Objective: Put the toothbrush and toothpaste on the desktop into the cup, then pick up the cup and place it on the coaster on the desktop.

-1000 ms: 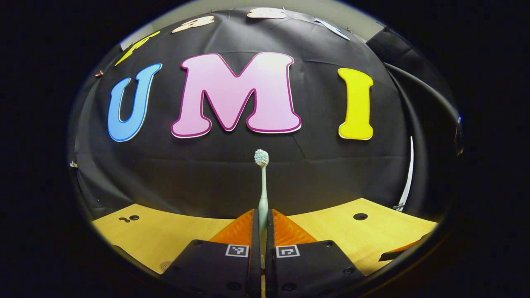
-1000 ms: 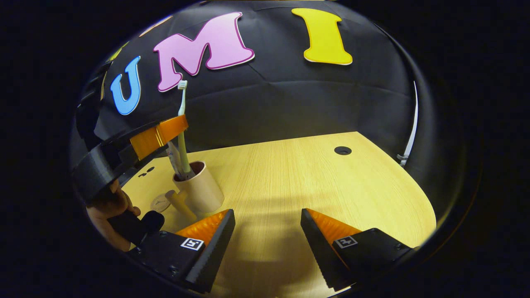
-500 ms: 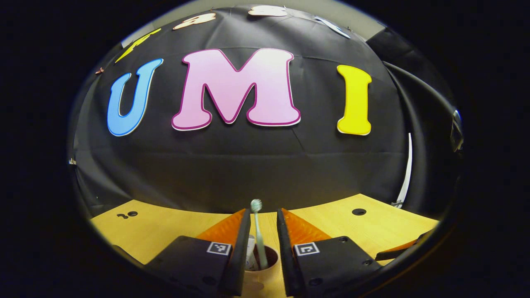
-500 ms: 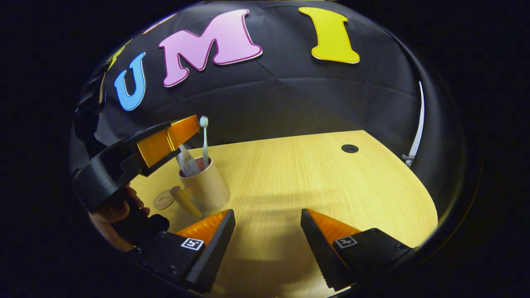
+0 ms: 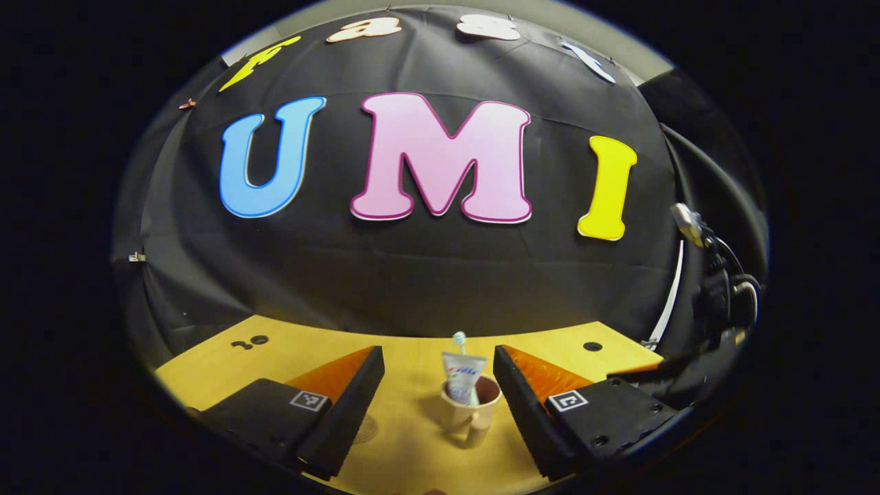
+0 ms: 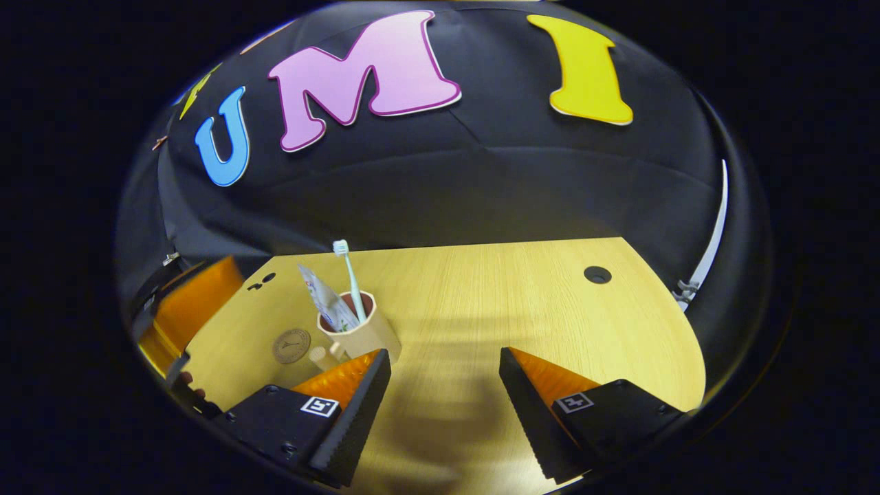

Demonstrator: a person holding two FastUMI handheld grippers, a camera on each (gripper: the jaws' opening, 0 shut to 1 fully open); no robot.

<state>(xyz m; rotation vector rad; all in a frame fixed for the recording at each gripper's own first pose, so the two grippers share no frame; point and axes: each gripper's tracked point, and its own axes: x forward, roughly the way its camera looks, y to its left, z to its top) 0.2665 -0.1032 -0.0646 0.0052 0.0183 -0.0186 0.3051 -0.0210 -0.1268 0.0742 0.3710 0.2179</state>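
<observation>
Right gripper view – wooden desktop point(image 6: 522, 302) meets black cloth wall point(image 6: 481, 185).

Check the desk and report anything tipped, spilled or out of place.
Nothing stands out. The cup stands upright on the desk, with the toothbrush and toothpaste leaning inside it. It is not yet on the coaster, which lies beside it.

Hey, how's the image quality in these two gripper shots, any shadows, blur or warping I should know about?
Right gripper view: a soft shadow falls on the desktop between the open jaws; the cup is sharp. Left gripper view: fisheye bends the desktop's far edge; the toothpaste is clear, evenly lit.
</observation>
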